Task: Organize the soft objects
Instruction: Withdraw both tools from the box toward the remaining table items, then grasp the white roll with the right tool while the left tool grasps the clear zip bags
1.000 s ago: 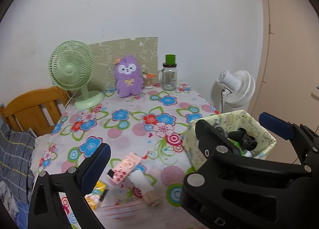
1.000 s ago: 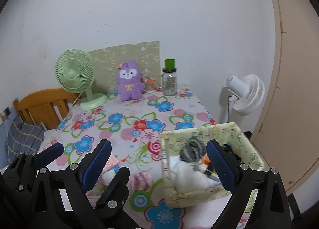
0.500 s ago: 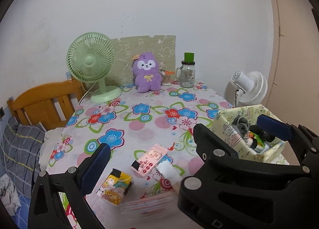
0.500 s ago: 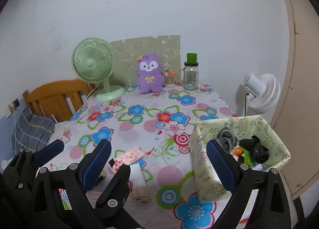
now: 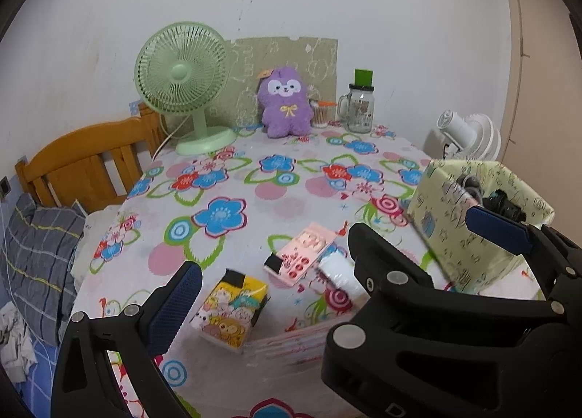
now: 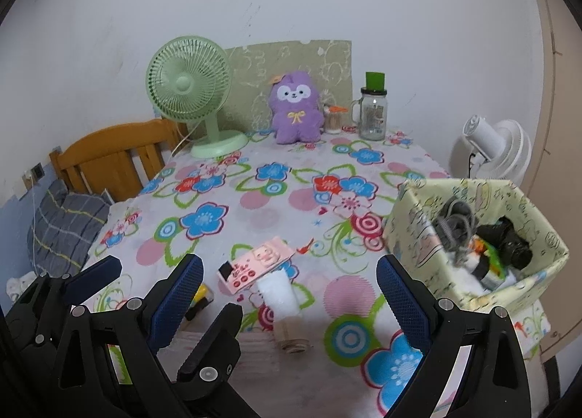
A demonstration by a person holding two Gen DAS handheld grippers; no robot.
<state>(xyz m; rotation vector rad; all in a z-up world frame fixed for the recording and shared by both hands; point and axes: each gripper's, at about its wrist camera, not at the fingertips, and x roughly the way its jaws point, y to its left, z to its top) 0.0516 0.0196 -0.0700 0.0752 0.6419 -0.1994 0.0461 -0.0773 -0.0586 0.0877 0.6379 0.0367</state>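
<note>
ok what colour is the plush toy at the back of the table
Purple, with a white face and a yellow bow on its chest. The plush toy shows best in the right wrist view.

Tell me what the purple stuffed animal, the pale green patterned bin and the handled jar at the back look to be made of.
Purple stuffed animal: fuzzy plush fabric, matte, with a soft pile outline.
Pale green patterned bin: likely fabric or coated paper over board; flat walls, creased corners, printed matte surface.
Handled jar: clear glass or hard plastic, see-through and glossy; the green top looks plastic.

We see the purple plush toy (image 6: pixel 297 108) sitting upright at the table's far edge; its white face looks toward us. The patterned fabric bin (image 6: pixel 411 232) stands near the right edge; it holds dark and grey items.
</note>
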